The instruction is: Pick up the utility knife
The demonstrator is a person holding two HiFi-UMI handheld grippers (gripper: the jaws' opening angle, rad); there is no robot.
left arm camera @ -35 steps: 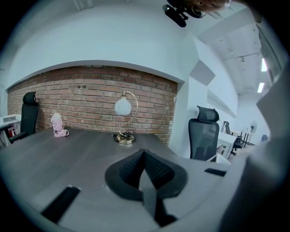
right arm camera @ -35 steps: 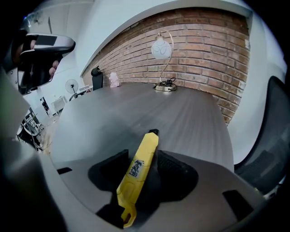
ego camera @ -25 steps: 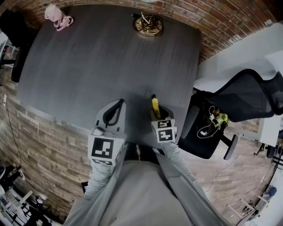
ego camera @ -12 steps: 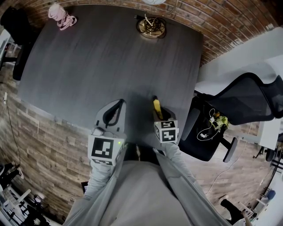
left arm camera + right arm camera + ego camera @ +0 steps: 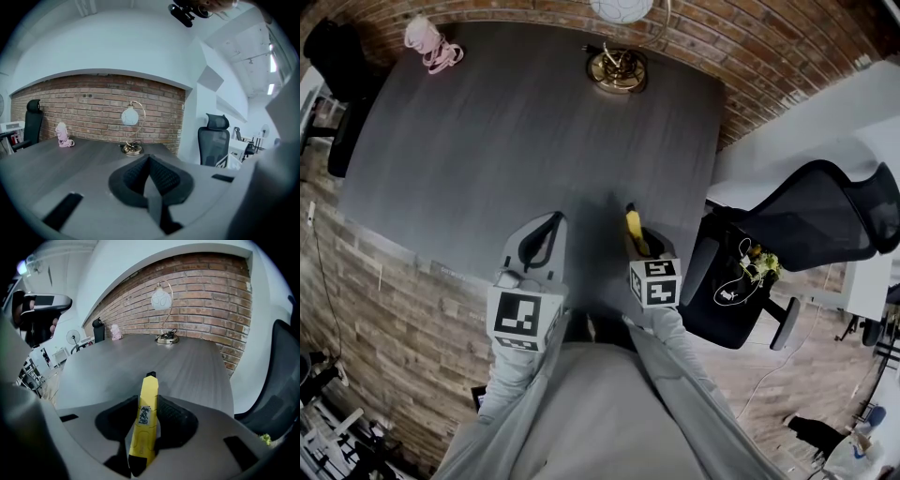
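Right gripper point(image 5: 151, 420) just closed onto utility knife point(image 5: 147, 399), tip at 12 o'clock, grasp made; left gripper point(image 5: 149, 178) closed, empty.

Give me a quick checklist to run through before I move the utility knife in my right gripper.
1. Grip on the utility knife: ok. The right gripper has just been closing its jaws, and its pads press both sides of the knife.
2. Blade retracted: cannot tell.
3. Knife clear of the table: cannot tell.
4. Other hand out of the way: ok. The left gripper is shut, empty and off to the side.
5. Clutter near the knife: ok. The lamp and pink object sit at the table's far edge, well away from it.
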